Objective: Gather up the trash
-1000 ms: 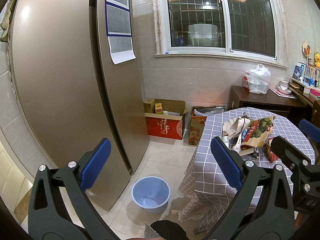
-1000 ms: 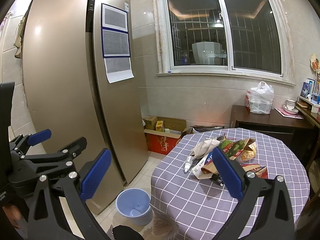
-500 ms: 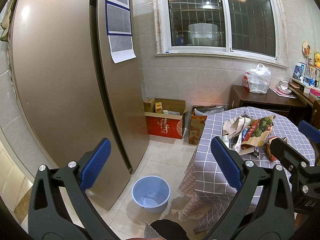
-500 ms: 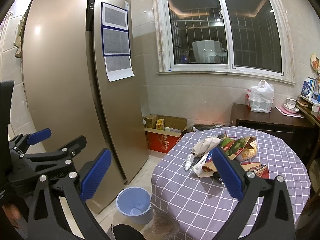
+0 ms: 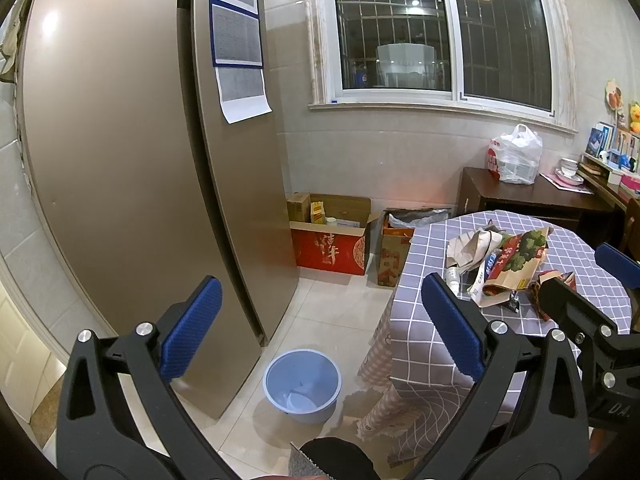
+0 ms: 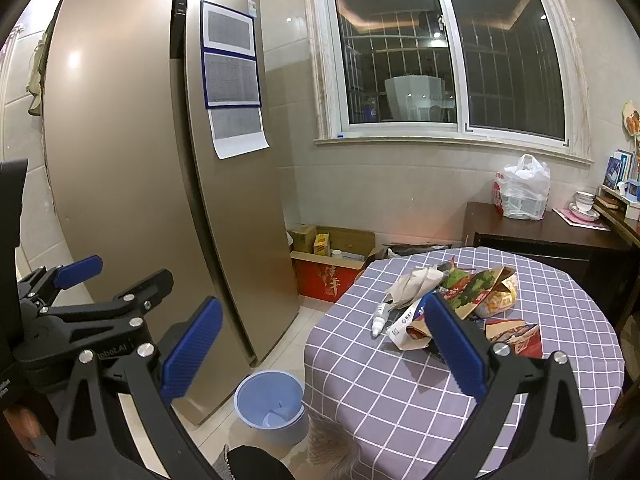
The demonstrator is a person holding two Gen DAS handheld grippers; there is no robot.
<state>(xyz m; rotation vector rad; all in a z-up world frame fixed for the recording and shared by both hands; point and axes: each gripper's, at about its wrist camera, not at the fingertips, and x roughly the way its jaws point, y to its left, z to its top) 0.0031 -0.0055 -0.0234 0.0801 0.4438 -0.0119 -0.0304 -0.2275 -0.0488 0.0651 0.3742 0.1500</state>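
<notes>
Both grippers are held in the air with jaws spread wide and nothing between them: the left gripper over the floor, the right gripper at the near edge of the round table. The trash pile of wrappers and crumpled paper is seen on the checked cloth, and a small white bottle lies just beside it. A blue bin is placed on the floor between the table and the fridge.

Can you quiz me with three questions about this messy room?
1. True or false: the blue bin stands on the table.
2. What lies beside the paper trash: A) little white bottle, B) spoon, C) ball?
3. The left hand-held gripper and right hand-held gripper are both ____.

Key: 1 false, it is on the floor by the fridge; 2 A; 3 open, holding nothing.
</notes>
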